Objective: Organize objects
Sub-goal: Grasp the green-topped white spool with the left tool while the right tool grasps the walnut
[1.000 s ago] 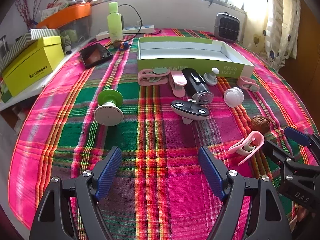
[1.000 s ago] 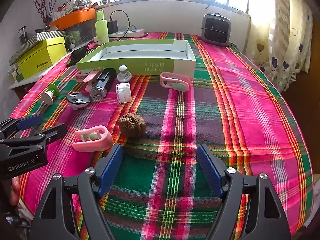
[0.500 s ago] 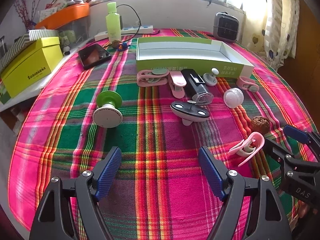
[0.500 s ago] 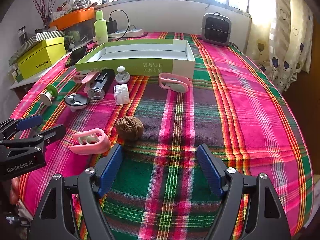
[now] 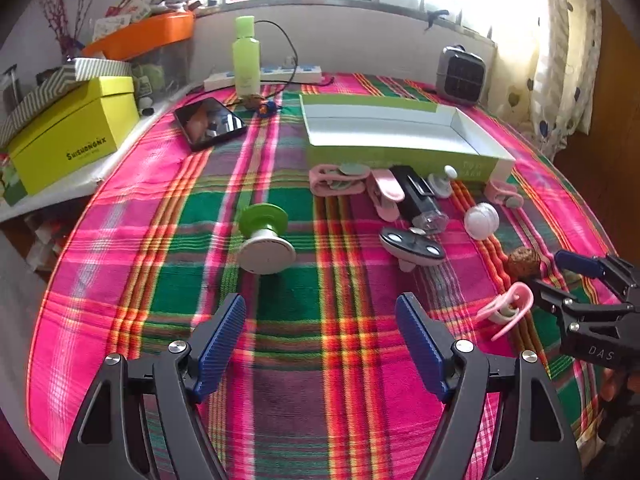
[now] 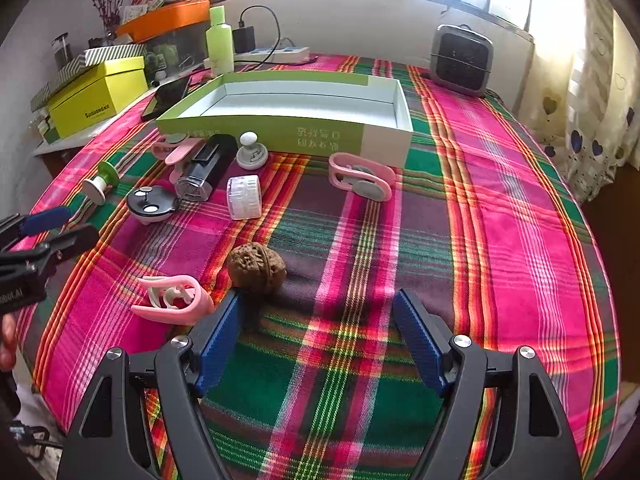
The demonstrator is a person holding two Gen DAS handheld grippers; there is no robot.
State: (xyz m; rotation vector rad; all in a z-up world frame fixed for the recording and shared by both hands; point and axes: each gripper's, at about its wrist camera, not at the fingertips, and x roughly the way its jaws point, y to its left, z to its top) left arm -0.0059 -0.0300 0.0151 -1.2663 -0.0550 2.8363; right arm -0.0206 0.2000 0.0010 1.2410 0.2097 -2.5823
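An open green and white box (image 6: 288,120) lies on the plaid cloth, also in the left wrist view (image 5: 400,140). Small items lie in front of it: a walnut (image 6: 257,267), a pink clip (image 6: 172,298), a second pink clip (image 6: 362,178), a white cylinder (image 6: 244,197), a black tube (image 6: 208,166), a dark oval gadget (image 6: 152,205) and a green and white spool (image 5: 264,236). My right gripper (image 6: 320,338) is open and empty, its left finger just in front of the walnut. My left gripper (image 5: 322,338) is open and empty, short of the spool.
A phone (image 5: 209,122), a green bottle (image 5: 246,58), a power strip (image 5: 280,74) and a small heater (image 6: 462,60) stand at the back. A yellow box (image 5: 68,132) sits on a side shelf at left. Curtains hang at right.
My right gripper has moved forward toward the walnut and pink clip. My left gripper has shifted slightly forward; both stay open.
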